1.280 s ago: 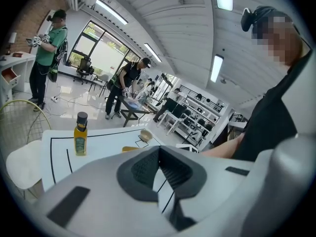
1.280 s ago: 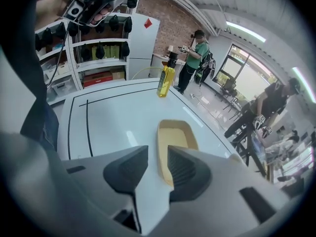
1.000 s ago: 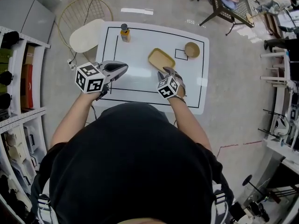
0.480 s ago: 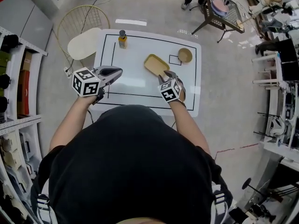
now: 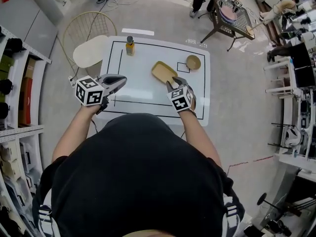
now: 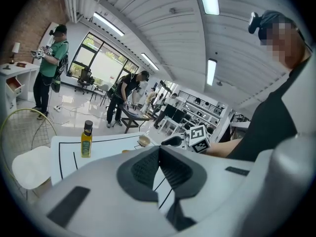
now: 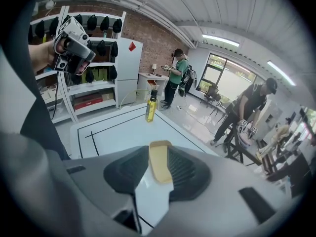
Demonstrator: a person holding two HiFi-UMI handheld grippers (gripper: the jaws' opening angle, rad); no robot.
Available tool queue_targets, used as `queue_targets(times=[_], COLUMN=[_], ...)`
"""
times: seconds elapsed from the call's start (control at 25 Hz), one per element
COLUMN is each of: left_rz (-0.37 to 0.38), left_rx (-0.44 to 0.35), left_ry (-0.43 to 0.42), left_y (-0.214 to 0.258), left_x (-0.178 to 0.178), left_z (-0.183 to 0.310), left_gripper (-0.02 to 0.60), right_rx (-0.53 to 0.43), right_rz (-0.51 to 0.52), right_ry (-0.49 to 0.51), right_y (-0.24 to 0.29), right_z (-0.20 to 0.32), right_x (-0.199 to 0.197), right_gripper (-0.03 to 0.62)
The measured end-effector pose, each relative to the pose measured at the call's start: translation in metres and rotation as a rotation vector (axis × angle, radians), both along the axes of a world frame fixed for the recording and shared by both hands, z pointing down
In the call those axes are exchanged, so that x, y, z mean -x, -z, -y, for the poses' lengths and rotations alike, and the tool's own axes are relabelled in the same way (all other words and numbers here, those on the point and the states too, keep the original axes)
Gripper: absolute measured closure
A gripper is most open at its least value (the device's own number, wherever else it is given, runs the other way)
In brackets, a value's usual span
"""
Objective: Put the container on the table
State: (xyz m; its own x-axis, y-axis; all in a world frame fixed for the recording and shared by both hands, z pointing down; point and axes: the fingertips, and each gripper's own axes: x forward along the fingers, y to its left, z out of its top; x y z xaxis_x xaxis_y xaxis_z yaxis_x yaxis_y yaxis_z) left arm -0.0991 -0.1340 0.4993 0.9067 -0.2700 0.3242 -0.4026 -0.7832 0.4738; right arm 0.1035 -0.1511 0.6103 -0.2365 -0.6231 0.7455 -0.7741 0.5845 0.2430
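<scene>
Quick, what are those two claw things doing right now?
Left gripper: closed, empty.
Right gripper: open, jaws just closing slightly, holding nothing; the yellow tray shows beyond the gap.

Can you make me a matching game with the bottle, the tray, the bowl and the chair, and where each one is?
Things:
1 bottle
2 tray
3 bowl
4 chair

Places:
A on the floor beside the table
B next to the small black square
C lying flat near the table's middle
D standing tall at the table's far left

Pairs: 1-D, 2-C, 3-B, 4-A.
</scene>
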Motion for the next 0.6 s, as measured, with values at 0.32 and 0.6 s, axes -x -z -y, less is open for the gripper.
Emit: queue_targets(times=[0.32, 0.6], left_rz=[0.000, -0.002], left_rx=[-0.020, -0.049], left_ry=[0.003, 0.011], left_y=[0.007, 0.020], left_x=[0.005, 0.011], left_z=[-0.012, -0.011], left_gripper=[0.574, 0.574], right_rx=[-0.029, -0.051], right_rz=[0.048, 0.087], right_ry=[-0.042, -0.079], right_y=[0.020, 0.035], right_z=[-0.008, -0.012], right_x=[-0.005, -0.010], right_gripper=[0.474, 0.478])
